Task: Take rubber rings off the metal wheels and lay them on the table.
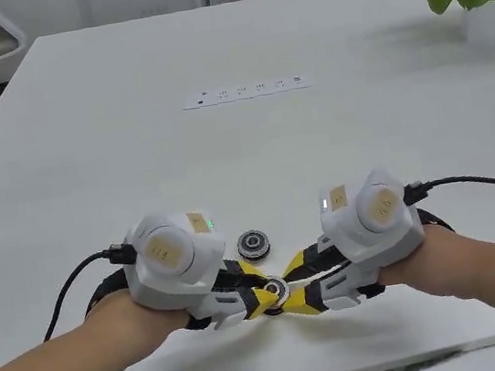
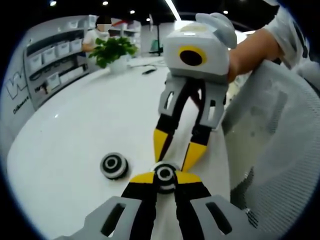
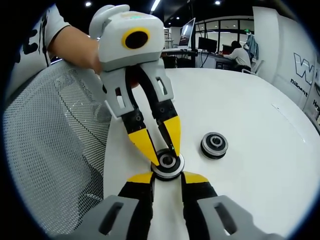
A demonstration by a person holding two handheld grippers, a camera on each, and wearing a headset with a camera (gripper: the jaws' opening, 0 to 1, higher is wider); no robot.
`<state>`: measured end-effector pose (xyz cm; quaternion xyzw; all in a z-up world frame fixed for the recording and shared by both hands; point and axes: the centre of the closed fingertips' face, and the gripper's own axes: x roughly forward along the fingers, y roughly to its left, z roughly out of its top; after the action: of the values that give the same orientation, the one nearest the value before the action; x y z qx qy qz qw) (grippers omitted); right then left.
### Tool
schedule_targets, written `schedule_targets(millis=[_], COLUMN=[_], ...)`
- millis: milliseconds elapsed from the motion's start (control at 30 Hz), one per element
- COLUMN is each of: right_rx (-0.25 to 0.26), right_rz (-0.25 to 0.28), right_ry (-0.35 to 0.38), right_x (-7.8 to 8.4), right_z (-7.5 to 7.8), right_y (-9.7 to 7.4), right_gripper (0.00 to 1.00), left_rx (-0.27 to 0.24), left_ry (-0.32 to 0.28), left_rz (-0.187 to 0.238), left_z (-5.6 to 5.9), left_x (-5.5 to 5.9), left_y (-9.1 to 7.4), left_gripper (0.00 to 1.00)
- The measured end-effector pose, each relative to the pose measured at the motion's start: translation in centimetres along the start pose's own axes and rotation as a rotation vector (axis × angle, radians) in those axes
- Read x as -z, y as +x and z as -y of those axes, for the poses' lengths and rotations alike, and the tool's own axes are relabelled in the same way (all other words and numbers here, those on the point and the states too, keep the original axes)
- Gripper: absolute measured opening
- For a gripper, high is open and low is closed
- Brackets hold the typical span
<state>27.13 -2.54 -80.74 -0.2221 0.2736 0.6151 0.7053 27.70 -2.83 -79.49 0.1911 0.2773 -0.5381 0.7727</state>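
One wheel [image 1: 274, 290] clenched by left claw [image 2: 165, 179] and right claw [image 3: 167, 176] together; second wheel [image 1: 253, 243] lies just beside

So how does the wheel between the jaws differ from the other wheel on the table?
The gripped wheel is pinched by the left gripper and the right gripper; the free wheel is touched by nothing. The gripped wheel sits near the table's front edge; the free wheel lies farther in. Both are small, round, with a dark outer ring.

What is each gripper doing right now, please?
The left gripper is shut on the wheel.
The right gripper is shut on the same wheel.
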Motion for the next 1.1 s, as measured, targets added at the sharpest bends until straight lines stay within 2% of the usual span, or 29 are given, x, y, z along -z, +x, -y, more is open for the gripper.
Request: schedule_targets(millis=[567, 967, 1100], right_rx=[0.002, 0.002, 0.006], right_rz=[-0.014, -0.023, -0.030], right_ry=[0.002, 0.014, 0.018], right_x=[0.23, 0.51, 0.66], right_z=[0.00, 0.10, 0.22], right_y=[-0.16, -0.36, -0.43], right_gripper=[0.14, 0.07, 0.00], left_rx=[-0.002, -0.005, -0.006], left_ry=[-0.006, -0.007, -0.008], left_rz=[0.000, -0.001, -0.002], left_z=[0.01, -0.01, -0.03], left_x=[0.02, 0.03, 0.05], left_y=[-0.05, -0.02, -0.03], left_gripper=[0.14, 0.14, 0.14])
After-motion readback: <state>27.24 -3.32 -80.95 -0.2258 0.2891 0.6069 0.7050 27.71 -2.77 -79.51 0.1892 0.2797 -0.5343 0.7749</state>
